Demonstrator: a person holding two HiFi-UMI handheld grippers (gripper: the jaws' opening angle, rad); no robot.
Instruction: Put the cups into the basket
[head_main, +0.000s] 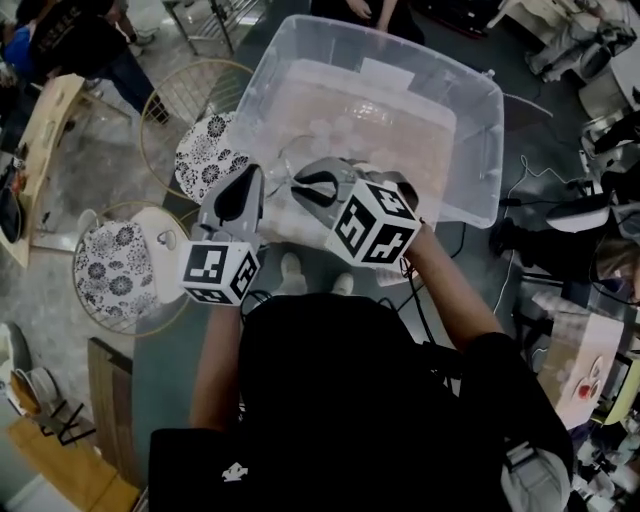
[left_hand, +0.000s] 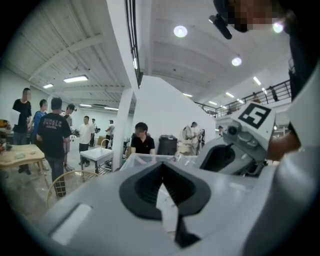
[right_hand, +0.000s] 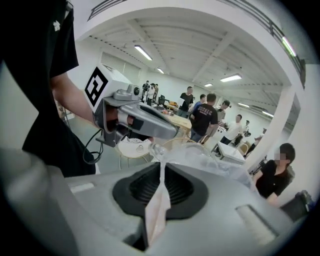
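1. While both grippers hang side by side over the near edge of the basket (head_main: 475, 170), the right gripper (head_main: 303, 183) has its jaws pinching the thin wall of a clear cup (right_hand: 197, 156).
2. That cup sticks out past the jaws toward the tip of the left gripper (head_main: 252, 180) and is held in the air by the basket's near-left corner, not inside it.
3. Left jaws sit almost pressed together on a pale sliver (left_hand: 167, 210), and I cannot tell what it is.
4. Basket: a large clear tub, with two floral-cushioned stools (head_main: 115, 265) standing off its left edge.
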